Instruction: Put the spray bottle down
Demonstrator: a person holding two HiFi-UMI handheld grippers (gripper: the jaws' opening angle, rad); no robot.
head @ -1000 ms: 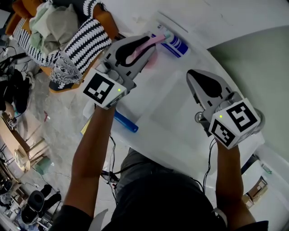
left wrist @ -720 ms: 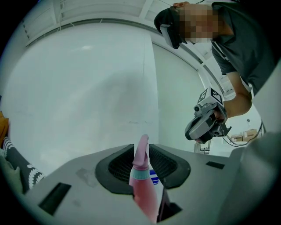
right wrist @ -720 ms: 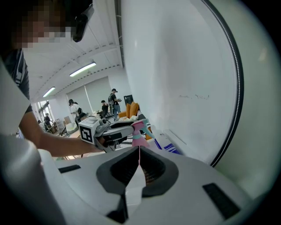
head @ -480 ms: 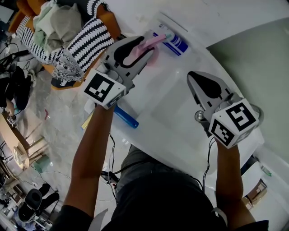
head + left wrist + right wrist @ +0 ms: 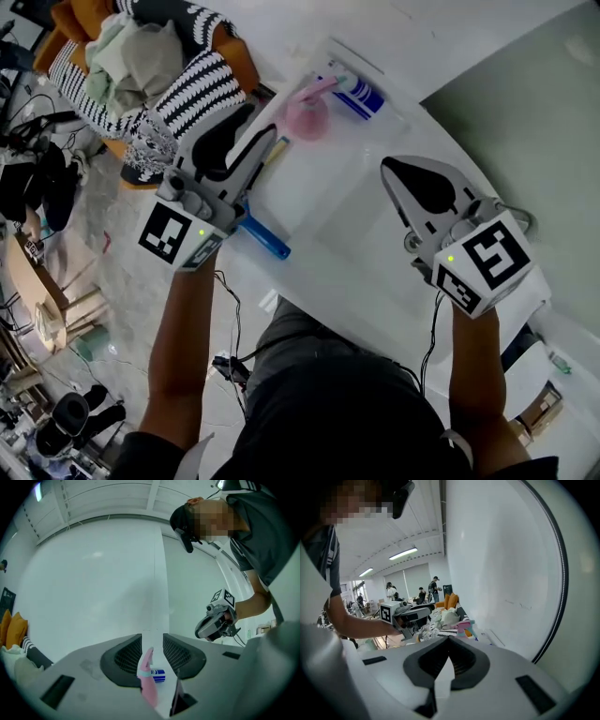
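The pink spray bottle (image 5: 307, 112) stands upright on the white table (image 5: 347, 216) near its far edge, right beside a blue-and-white striped container (image 5: 361, 94). My left gripper (image 5: 261, 133) is open and holds nothing, a short way back from the bottle. In the left gripper view the spray bottle (image 5: 149, 682) shows beyond the gap between the jaws of my left gripper (image 5: 152, 641), touching neither jaw. My right gripper (image 5: 390, 169) hovers over the table's right part with its jaws together and nothing in them; in its own view the right gripper (image 5: 449, 641) points at the wall.
A blue tube (image 5: 263, 240) lies at the table's left edge, just below my left gripper. A small round metal piece (image 5: 412, 242) sits by my right gripper. A seat piled with striped cloth and orange cushions (image 5: 159, 66) stands left of the table.
My left gripper has let go of the pink spray bottle and drawn back to the left and toward me. The bottle stays standing on the table. The right gripper barely moved.
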